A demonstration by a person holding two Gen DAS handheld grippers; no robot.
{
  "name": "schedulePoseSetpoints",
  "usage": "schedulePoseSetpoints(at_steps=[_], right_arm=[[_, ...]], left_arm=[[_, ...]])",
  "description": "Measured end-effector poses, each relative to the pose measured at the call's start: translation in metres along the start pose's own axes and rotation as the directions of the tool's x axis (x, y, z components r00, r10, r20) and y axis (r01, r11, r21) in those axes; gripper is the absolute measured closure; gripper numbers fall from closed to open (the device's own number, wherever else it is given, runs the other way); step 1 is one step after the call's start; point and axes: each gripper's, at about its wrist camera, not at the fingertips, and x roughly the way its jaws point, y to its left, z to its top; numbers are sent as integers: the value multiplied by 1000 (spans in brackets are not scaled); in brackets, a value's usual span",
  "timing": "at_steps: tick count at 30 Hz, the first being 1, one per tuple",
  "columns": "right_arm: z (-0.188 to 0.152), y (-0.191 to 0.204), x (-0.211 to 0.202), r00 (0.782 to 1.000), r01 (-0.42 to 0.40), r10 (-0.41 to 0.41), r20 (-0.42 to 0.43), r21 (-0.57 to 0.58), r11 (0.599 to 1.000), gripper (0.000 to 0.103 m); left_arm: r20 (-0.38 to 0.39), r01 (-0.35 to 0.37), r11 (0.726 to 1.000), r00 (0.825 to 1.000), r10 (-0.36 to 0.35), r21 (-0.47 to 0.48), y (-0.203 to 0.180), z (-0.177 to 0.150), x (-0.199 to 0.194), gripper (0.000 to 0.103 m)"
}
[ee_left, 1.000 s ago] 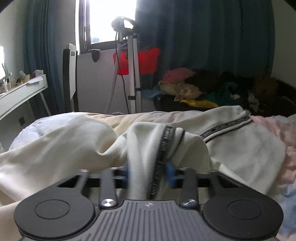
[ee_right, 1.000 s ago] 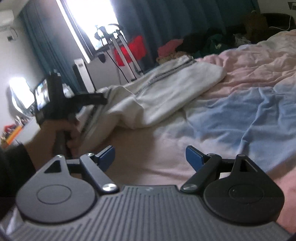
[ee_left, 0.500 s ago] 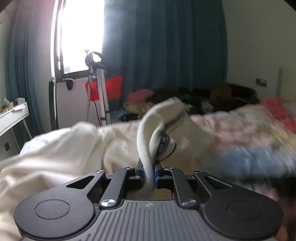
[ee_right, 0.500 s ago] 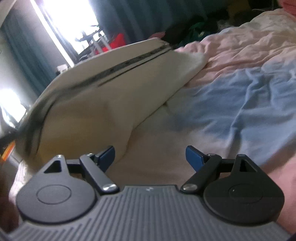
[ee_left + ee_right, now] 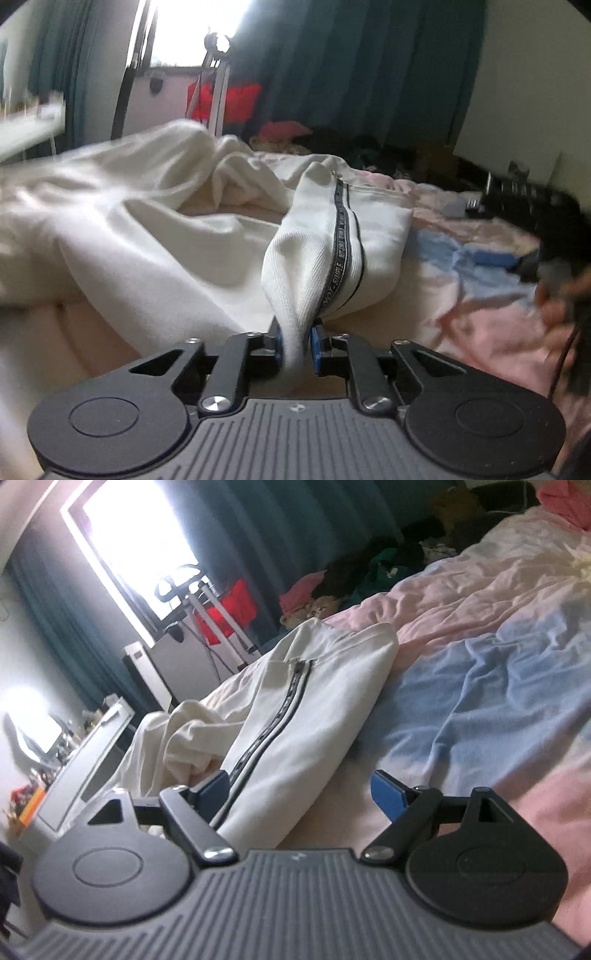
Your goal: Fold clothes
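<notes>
Cream jacket (image 5: pixel 332 258) hem between left hand-held gripper (image 5: pixel 296 341) pads, pinched, jaws just reopening slightly.

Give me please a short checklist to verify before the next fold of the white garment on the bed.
1. Left gripper has the white ribbed-knit garment with the black lettered stripe between its blue pads; the jaws have just been opening: cannot tell if the grip is firm.
2. Right gripper open, holding nothing: ok.
3. Striped fold laid over flat: ok in the right wrist view.
4. Rest of the garment smooth: not ok, it lies bunched to the left of the fold.
5. Pink and blue bedsheet beside the fold free of clutter: ok.
</notes>
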Motion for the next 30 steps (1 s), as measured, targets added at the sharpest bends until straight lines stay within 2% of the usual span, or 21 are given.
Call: schedulePoseSetpoints(at_steps=[1, 3, 5, 9, 14, 16, 18, 21, 25, 28, 29, 30], right_arm=[[-2, 4, -2, 1000, 0, 0, -4, -16, 1000, 17], [-7, 12, -2, 1000, 11, -12, -17, -56, 998, 19], [-8, 22, 5, 999, 24, -27, -34, -90, 996, 19], [1, 46, 43, 995, 50, -65, -78, -184, 982, 19], [36, 81, 124, 985, 123, -146, -88, -232, 965, 20], [51, 93, 157, 982, 146, -166, -84, -210, 967, 21], [65, 106, 191, 981, 161, -177, -83, -172, 972, 21], [77, 123, 245, 969, 200, -220, -109, -167, 965, 36], [81, 129, 298, 948, 291, -308, -75, -180, 940, 36], [75, 121, 318, 920, 375, -388, -48, -173, 911, 38], [74, 117, 320, 917, 386, -398, -42, -166, 907, 43], [74, 115, 321, 913, 396, -406, -33, -165, 903, 61]], left_arm=[[-1, 5, 1000, 1000, -5, -27, 4, 1, 0, 79], [2, 2, 998, 1000, -2, -67, 7, 1, -10, 57], [8, 5, 994, 1000, -4, -107, 11, 3, -18, 47], [54, 3, 985, 998, 7, -173, 24, 10, -30, 35], [142, -23, 980, 988, 52, -198, 39, 18, -34, 29], [143, -44, 974, 987, 77, -224, 49, 23, -26, 29], [122, -32, 963, 990, 67, -269, 62, 24, -16, 29], [99, 4, 939, 995, 32, -345, 83, 21, 1, 29], [86, 28, 917, 996, 7, -398, 101, 18, 21, 29], [81, 60, 906, 996, -28, -419, 107, 17, 30, 28], [81, 66, 905, 996, -35, -421, 108, 18, 32, 28], [82, 69, 904, 996, -38, -422, 108, 18, 33, 28]])
